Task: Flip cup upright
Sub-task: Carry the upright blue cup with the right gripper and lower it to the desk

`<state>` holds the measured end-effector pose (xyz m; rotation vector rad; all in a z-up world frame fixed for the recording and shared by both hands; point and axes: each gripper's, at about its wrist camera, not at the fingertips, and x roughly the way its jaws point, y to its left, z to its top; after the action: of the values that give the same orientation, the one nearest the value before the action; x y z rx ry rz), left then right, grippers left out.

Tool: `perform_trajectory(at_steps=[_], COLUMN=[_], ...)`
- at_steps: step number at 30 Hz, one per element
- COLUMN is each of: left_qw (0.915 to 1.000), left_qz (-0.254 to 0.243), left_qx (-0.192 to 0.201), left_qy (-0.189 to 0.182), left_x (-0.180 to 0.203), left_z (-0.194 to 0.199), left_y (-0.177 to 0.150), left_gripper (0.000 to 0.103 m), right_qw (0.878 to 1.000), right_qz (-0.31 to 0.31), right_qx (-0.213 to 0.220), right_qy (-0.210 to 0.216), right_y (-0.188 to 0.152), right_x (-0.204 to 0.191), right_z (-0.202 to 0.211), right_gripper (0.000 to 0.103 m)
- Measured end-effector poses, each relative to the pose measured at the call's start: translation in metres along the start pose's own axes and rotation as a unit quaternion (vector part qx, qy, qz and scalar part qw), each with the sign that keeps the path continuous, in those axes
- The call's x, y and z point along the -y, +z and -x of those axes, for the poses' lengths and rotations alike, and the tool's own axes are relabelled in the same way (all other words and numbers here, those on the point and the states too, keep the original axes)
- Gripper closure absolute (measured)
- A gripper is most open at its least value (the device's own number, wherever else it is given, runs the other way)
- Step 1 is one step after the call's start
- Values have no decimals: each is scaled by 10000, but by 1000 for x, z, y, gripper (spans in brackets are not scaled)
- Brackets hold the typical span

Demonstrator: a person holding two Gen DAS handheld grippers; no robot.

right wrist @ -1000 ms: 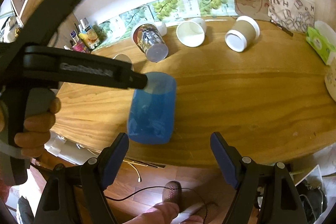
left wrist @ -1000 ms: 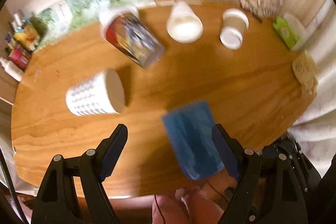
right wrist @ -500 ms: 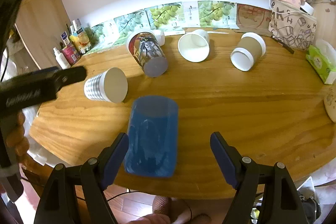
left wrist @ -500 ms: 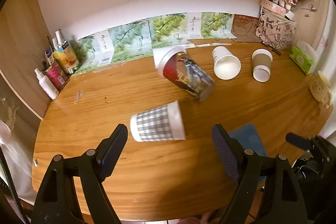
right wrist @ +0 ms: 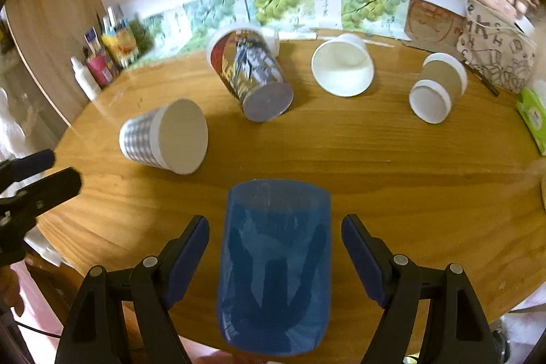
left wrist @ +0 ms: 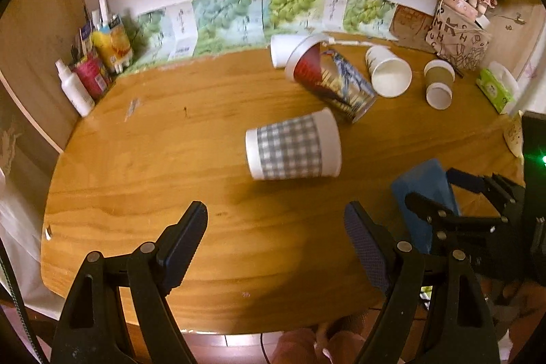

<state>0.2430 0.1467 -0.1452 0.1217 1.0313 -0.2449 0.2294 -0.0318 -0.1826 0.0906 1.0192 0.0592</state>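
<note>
Straddling the blue cup [right wrist: 274, 265] lying on its side, the right gripper [right wrist: 274, 258] stands wide open, both pads clear, ready to clamp, while the left gripper [left wrist: 276, 244] hangs wide and empty.

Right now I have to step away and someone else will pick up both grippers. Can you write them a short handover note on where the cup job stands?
Left gripper: open, holding nothing, over the near part of the table.
Right gripper: open, its fingers either side of the blue cup but apart from it.
Blue cup: on its side at the near table edge.
Other cups, all on their sides: checked cup, printed cup, white cup, brown cup.
Done: no cup stands upright.
Left: probably close the right gripper on the blue cup and tip it upright; then the rest if wanted.
</note>
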Motion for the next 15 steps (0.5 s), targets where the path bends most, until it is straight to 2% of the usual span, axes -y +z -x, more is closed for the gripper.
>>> perform_trajectory(at_steps=[6,15], left_qw=[9997,9982], left_qz=[-1,-198], left_qx=[-202,-455], left_qy=[-140,-339], left_x=[-3,9], left_z=[-8,-15], left_y=[-1,-5], left_gripper=[18,18], right_qw=[9993,9962], right_qz=[123,-42], right_qx=[-349,-868], right_qy=[-43,-34], right_y=[7,11], right_x=[-2,1], right_z=[-19,-38], right_gripper=[22,22])
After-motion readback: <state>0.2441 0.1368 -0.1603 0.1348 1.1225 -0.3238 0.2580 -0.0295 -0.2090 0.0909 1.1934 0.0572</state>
